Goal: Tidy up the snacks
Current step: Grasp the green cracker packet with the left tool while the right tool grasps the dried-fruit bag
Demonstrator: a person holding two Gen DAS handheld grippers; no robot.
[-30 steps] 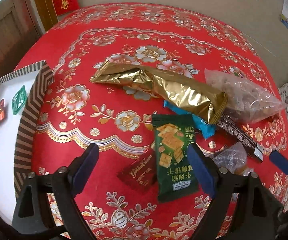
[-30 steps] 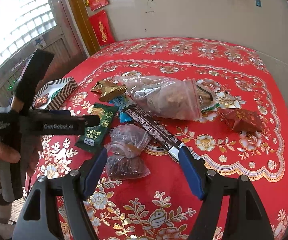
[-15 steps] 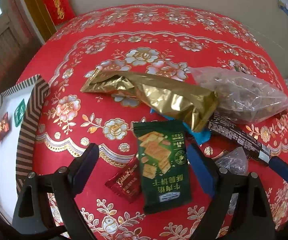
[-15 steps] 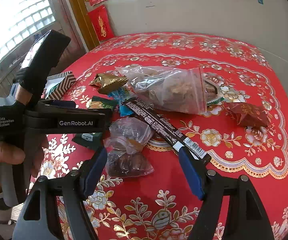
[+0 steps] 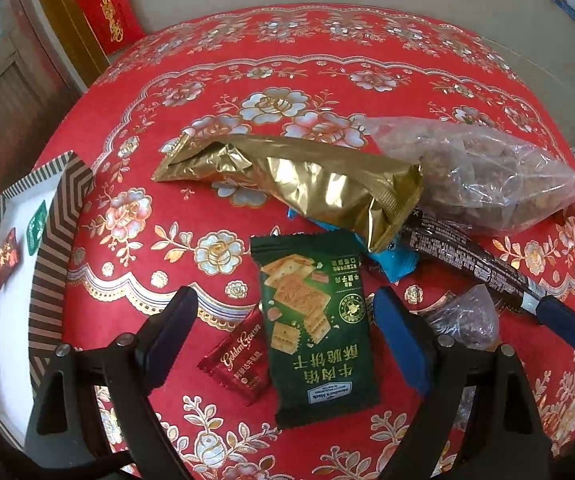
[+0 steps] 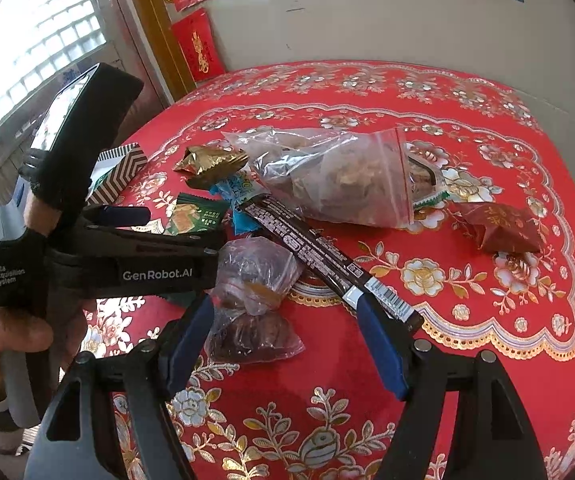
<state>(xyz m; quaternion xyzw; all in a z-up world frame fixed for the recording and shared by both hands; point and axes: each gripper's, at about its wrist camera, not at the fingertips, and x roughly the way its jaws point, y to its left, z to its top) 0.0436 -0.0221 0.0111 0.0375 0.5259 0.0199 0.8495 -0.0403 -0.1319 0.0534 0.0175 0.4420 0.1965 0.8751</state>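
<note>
A green cracker packet (image 5: 315, 332) lies flat on the red tablecloth, right between the fingers of my open left gripper (image 5: 285, 336), which hovers above it without pressing. A small red Golden Crown packet (image 5: 239, 360) lies against its left side. My right gripper (image 6: 283, 340) is open above a small clear bag of dark snacks (image 6: 255, 280). Its right finger sits by the end of a long dark bar (image 6: 319, 256). Further back lie a gold foil bag (image 5: 307, 184), a blue packet (image 5: 395, 260) and a big clear zip bag (image 6: 335, 176).
A white box with a brown striped rim (image 5: 59, 240) stands at the table's left edge and holds two small packets. A dark red packet (image 6: 499, 228) lies at the right. A hand holds the left gripper's handle. Wall and window are behind the round table.
My left gripper has shifted over the snack pile, so the green packet now lies centred between its fingers. The right gripper has stayed still.
</note>
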